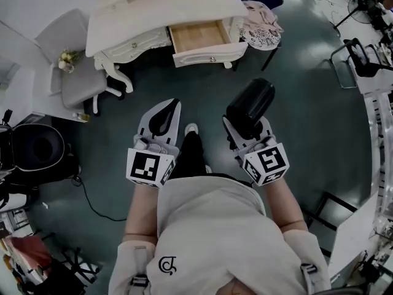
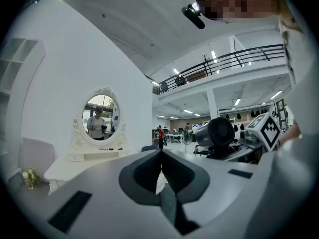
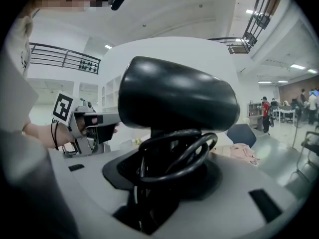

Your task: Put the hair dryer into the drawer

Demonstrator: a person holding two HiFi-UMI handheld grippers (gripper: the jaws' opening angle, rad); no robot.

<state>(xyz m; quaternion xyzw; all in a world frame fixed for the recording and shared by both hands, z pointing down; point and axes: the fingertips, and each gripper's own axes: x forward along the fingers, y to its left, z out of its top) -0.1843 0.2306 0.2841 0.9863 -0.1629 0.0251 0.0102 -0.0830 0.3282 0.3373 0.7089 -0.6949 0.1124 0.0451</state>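
Note:
A black hair dryer (image 1: 252,105) with its cord looped at the handle sits in my right gripper (image 1: 238,126), which is shut on it; in the right gripper view the hair dryer (image 3: 177,96) fills the middle above the jaws. My left gripper (image 1: 174,106) hangs beside it, shut with nothing between its jaws, whose tips meet in the left gripper view (image 2: 161,156). The hair dryer (image 2: 219,133) also shows at that view's right. Ahead, the wooden drawer (image 1: 196,35) of a white dressing table (image 1: 159,8) stands pulled out and looks bare inside. Both grippers are well short of it.
A grey chair (image 1: 77,82) stands left of the table, with small flowers (image 1: 66,60) by it. A stool with pink cloth (image 1: 261,23) sits right of the drawer. A black bin (image 1: 37,149) and cable lie at left. An oval mirror (image 2: 99,116) tops the table.

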